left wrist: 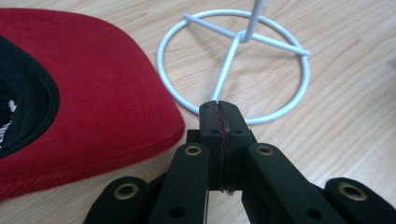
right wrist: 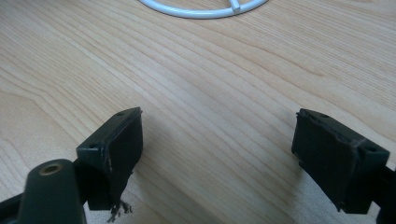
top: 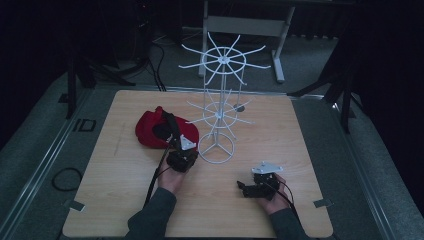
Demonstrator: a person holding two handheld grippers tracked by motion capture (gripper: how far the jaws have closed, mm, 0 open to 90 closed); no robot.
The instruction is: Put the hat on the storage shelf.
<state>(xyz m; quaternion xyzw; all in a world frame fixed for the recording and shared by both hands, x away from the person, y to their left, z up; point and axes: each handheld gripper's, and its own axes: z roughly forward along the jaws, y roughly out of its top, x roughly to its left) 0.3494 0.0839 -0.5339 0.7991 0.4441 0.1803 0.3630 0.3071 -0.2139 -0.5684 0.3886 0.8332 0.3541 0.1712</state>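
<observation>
Two grippers sit low in the frame. The left gripper, jaws pressed together and empty, lies beside the red cap. The right gripper gapes wide over bare worktop.

The left tool has its 2 jaws pressed together, while the right tool gapes wide.

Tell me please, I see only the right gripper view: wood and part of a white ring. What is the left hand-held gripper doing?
Observer: The left hand-held gripper is shut, with nothing between its jaws, beside a red cap.
Operator: Is the cap hanging on something?
Observer: No, it lies on the table, left of the white wire rack.
Operator: And my ring?
Observer: It is the rack's base ring; the right hand-held gripper is open, apart from it.
</observation>
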